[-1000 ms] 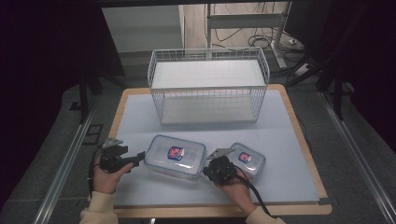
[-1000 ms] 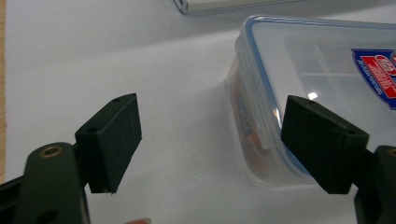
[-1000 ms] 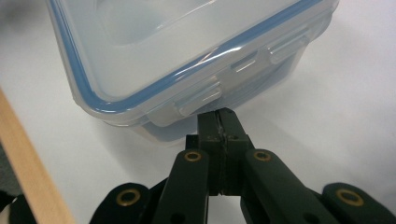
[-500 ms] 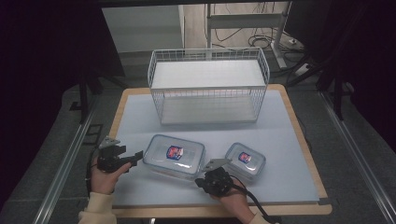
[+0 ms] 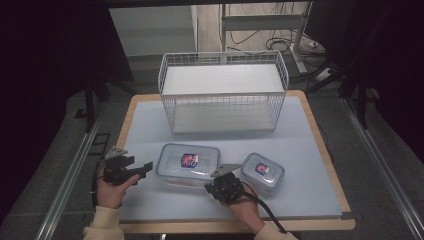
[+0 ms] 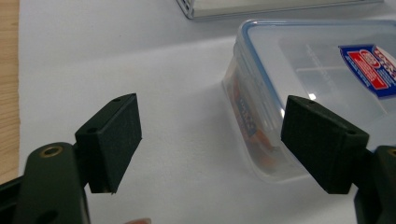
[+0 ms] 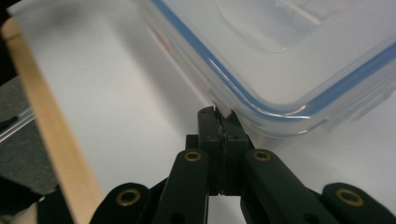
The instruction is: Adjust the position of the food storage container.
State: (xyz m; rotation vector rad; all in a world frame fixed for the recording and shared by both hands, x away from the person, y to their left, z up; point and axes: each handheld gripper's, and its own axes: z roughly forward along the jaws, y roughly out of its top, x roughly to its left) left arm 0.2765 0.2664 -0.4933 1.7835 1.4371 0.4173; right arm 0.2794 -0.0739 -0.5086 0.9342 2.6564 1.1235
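Note:
A large clear container with a blue-sealed lid (image 5: 188, 161) (image 6: 317, 70) (image 7: 280, 51) lies on the pale mat, with a smaller matching container (image 5: 262, 171) to its right. My left gripper (image 5: 142, 169) (image 6: 215, 140) is open just left of the large container; in the left gripper view its right jaw overlaps the container's near corner without touching it. My right gripper (image 5: 211, 180) (image 7: 217, 121) is shut, with nothing between its jaws. Its tips rest against the lid's edge at the large container's near right corner.
A white wire basket (image 5: 222, 56) stands at the back of the mat (image 5: 145, 135). The board's wooden edge (image 5: 225, 226) (image 7: 56, 140) runs close behind both hands. Dark floor and metal rails (image 5: 70, 170) flank the table.
My right gripper has shifted a little to the left, from between the two containers to the large container's near right corner. The left gripper has stayed put.

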